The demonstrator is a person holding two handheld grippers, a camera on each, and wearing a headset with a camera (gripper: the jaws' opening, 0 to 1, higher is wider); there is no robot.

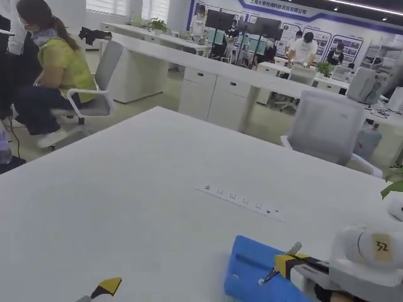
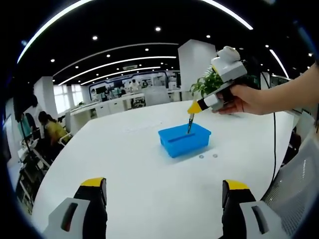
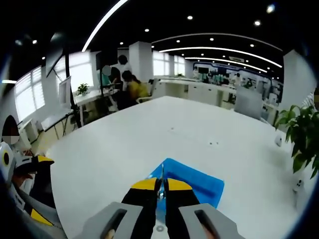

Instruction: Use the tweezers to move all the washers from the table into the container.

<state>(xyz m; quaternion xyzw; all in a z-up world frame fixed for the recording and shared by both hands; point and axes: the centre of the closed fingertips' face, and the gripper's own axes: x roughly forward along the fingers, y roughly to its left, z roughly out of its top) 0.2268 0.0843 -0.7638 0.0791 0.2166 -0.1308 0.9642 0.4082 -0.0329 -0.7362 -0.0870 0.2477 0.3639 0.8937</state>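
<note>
We are in an open-plan office. Around us stand long white desks with drawer units (image 1: 214, 88), grey mesh swivel chairs (image 1: 327, 126), dark computer monitors (image 1: 267, 28) and printed wall posters (image 1: 343, 44). Round recessed ceiling lights (image 2: 158, 29) run overhead. A seated person in a yellow top (image 1: 56, 63) works nearby. Our large white table (image 1: 126, 207) has a built-in socket strip (image 1: 239, 201).
</note>
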